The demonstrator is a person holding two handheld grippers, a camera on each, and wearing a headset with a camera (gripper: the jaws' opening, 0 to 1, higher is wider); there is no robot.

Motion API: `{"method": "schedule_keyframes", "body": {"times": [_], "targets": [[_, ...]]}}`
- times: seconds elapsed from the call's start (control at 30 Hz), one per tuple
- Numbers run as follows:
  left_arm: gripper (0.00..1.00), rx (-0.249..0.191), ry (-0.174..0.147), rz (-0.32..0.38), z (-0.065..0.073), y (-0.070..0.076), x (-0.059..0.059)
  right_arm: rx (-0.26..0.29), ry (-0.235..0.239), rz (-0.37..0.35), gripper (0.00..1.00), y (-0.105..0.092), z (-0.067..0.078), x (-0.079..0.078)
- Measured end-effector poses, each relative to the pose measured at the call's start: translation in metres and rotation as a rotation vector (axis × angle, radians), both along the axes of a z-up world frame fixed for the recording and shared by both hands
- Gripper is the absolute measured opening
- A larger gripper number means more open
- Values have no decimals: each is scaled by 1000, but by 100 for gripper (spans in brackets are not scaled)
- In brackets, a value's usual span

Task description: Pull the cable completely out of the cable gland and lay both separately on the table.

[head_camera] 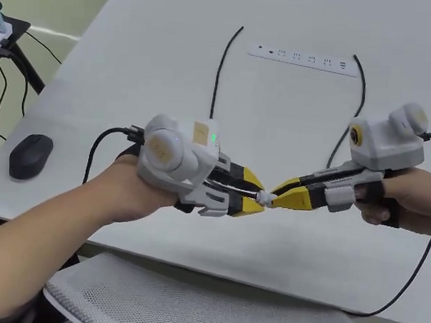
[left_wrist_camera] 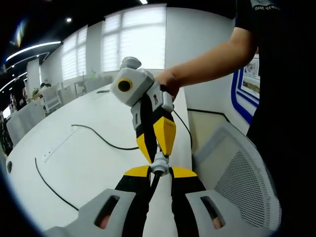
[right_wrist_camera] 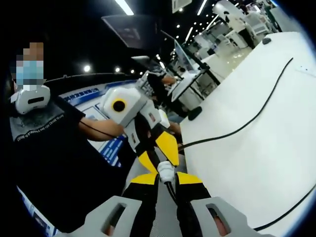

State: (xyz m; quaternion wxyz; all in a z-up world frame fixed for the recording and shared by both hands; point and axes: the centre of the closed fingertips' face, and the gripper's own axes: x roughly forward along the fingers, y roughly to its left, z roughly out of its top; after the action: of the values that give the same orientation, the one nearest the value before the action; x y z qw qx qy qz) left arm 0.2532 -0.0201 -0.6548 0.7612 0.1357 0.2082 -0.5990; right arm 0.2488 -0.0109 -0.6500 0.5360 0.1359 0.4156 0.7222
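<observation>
The white cable gland (head_camera: 267, 199) hangs in the air above the table's near edge, between both grippers' yellow tips. My left gripper (head_camera: 257, 200) comes from the left and is shut on the black cable (head_camera: 227, 183), which runs back between its jaws just behind the gland. My right gripper (head_camera: 277, 195) comes from the right, shut on the cable gland. In the left gripper view the gland (left_wrist_camera: 159, 165) sits at my left gripper (left_wrist_camera: 160, 172), the cable (left_wrist_camera: 154, 183) below it. In the right gripper view the gland (right_wrist_camera: 166, 171) sits at my right gripper (right_wrist_camera: 167, 178).
A white power strip (head_camera: 302, 59) lies at the far side of the white table (head_camera: 155, 73). Black cables (head_camera: 223, 69) cross the tabletop. A black mouse (head_camera: 30, 155) rests near the left edge. A grey mesh chair (head_camera: 159, 298) stands below the near edge.
</observation>
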Motion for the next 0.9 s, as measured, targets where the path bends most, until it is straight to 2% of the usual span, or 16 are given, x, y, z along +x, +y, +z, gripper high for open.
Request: {"method": "schedule_keyframes", "body": {"times": [0.07, 0.37, 0.4, 0.47, 0.5, 0.53, 0.6, 0.63, 0.7, 0.73, 0.77, 0.8, 0.83, 0.87, 0.9], "targets": [[15, 1, -6, -4, 0, 0, 1, 1, 16, 0, 9, 1, 0, 0], [14, 15, 11, -14, -4, -1, 1, -30, 43, 13, 9, 0, -5, -2], [14, 15, 26, -17, -5, -2, -1, -31, 7, 32, 8, -1, -6, -4], [14, 24, 20, -12, -6, -1, 1, -40, -60, 36, 8, 0, -6, -2], [14, 21, 32, -8, -6, -1, 1, -46, -83, 45, 8, 0, -6, -3], [14, 15, 47, -3, -6, 0, 2, -51, -128, 51, 7, 0, -5, -3], [14, 16, 41, -4, -6, 1, 2, -59, -183, 53, 7, 1, -4, -2], [14, 10, 61, -4, -6, 1, 1, -62, -210, 63, 7, 1, -4, -4], [14, 12, 65, -2, -6, 1, 1, -67, -278, 62, 7, 2, -5, -3], [14, 1, 116, 4, -6, 1, -2, -73, -310, 80, 7, 1, -5, -6], [14, 0, 133, 11, -6, 1, -2, -72, -343, 83, 7, 2, -5, -7], [14, 1, 113, 7, -6, 2, -1, -76, -372, 75, 7, 2, -5, -6], [14, -1, 112, 6, -6, 2, -1, -80, -390, 78, 7, 2, -5, -7], [14, -7, 129, 9, -6, 1, -1, -82, -418, 86, 7, 1, -5, -7], [14, -9, 132, 10, -6, 1, -1, -85, -460, 94, 7, 1, -4, -7]]}}
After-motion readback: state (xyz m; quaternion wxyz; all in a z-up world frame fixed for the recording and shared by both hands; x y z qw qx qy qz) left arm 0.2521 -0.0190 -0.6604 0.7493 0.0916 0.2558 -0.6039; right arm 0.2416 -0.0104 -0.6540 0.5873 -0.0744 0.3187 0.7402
